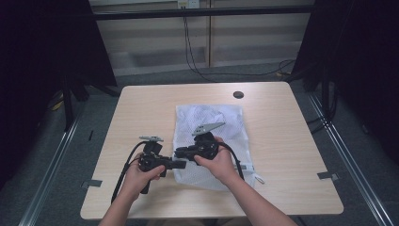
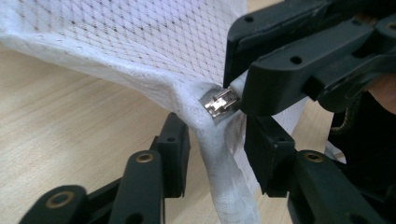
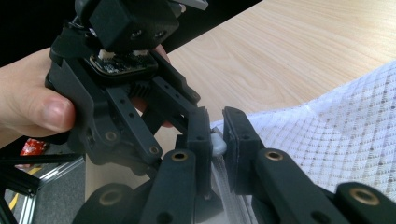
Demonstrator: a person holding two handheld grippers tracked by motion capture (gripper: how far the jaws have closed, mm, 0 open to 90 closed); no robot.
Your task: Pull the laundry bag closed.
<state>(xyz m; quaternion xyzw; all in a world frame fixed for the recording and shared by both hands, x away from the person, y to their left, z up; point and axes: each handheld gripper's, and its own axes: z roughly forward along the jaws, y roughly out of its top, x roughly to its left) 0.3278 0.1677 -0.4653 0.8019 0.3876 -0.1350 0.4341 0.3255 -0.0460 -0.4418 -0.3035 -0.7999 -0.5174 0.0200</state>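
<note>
Right gripper (image 2: 240,95) is clamped on the metal zip pull (image 2: 218,103) of a white mesh bag (image 1: 209,141) lying mid-table toward the near edge; left gripper (image 2: 217,154) straddles the hem with its jaws not yet pressing. Light, limp, snag-prone netting: better held by the thick hem beside the zip

**Dim room around a pale wooden table**

A light wood table (image 1: 141,108) with a round black grommet (image 1: 238,94) stands on grey carpet (image 1: 155,77). Black curtains (image 1: 42,47) hang either side; a pale panelled wall (image 1: 155,33) behind carries dangling black cables (image 1: 190,52) and a dark rail (image 1: 202,13)
</note>
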